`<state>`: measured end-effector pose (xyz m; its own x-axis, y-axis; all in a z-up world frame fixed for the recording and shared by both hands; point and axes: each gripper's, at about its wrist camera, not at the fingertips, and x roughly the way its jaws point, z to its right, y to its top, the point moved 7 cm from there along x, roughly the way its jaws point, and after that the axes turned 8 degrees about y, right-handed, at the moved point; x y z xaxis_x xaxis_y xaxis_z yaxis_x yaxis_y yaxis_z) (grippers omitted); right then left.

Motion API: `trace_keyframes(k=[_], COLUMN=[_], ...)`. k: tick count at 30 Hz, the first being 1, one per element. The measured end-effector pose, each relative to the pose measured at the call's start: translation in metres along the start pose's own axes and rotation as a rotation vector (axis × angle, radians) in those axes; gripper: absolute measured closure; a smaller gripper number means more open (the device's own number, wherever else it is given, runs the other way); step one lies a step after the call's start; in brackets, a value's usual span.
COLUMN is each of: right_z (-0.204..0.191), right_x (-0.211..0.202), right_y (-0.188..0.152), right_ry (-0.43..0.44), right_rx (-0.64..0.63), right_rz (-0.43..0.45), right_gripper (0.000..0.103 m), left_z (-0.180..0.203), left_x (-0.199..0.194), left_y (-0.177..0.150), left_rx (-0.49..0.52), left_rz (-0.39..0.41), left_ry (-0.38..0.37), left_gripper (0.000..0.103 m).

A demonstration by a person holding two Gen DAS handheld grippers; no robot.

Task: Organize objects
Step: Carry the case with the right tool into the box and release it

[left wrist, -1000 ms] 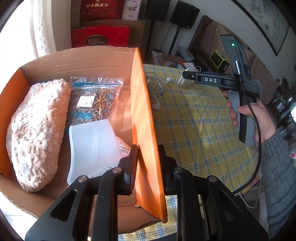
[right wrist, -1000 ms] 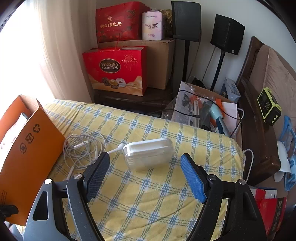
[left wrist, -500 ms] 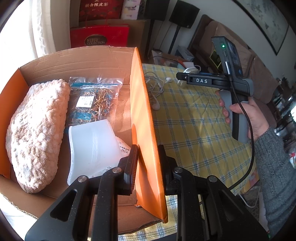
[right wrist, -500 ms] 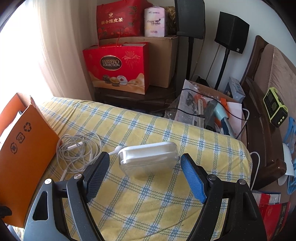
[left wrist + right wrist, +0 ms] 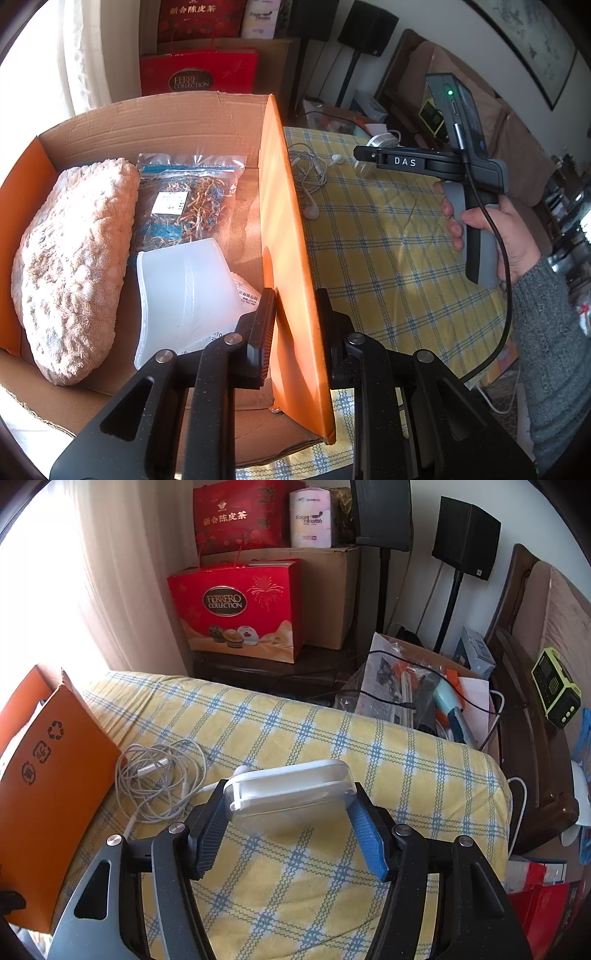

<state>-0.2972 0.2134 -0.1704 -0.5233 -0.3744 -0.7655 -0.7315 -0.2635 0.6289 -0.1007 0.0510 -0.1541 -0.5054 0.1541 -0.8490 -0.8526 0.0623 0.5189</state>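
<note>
My left gripper [image 5: 295, 314] is shut on the upright orange flap [image 5: 291, 280] of a cardboard box [image 5: 147, 125]. The box holds a fluffy pink towel [image 5: 70, 258], a clear bag of dried herbs [image 5: 188, 199] and a white plastic container [image 5: 184, 295]. My right gripper [image 5: 288, 808] is shut on a white charger case [image 5: 291, 786] on the yellow checked tablecloth [image 5: 332, 746]. The right gripper also shows in the left wrist view [image 5: 364, 153]. White earphones [image 5: 159, 779] lie tangled between the case and the box flap [image 5: 48, 794].
Behind the table stand a red Ferrero gift bag [image 5: 236, 609], a brown carton [image 5: 328, 590] and two black speakers [image 5: 465, 539]. A cluttered box with a blue hairdryer [image 5: 447, 701] sits off the table's far edge. A wooden sofa arm [image 5: 524, 738] is at the right.
My right gripper moved forward around the white case and closed on its two ends. My left gripper kept its hold on the orange flap.
</note>
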Motion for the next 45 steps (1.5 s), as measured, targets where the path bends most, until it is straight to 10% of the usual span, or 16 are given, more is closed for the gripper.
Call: trace_keyframes(k=[23,45], right_z=[-0.119,-0.207], right_x=[-0.09,-0.038], right_y=[0.036,0.041], right_ry=[0.194,0.255], right_rx=[-0.121,-0.301], right_rz=[0.099,-0.063], right_gripper=[0.039,0.039], left_z=[-0.001,-0.005], left_x=[-0.001,-0.003], left_y=[-0.003,-0.007], left_rx=[-0.02,-0.039], left_rz=[0.019,0.027], left_ry=[-0.006,-0.018], left_gripper=[0.083,0.083])
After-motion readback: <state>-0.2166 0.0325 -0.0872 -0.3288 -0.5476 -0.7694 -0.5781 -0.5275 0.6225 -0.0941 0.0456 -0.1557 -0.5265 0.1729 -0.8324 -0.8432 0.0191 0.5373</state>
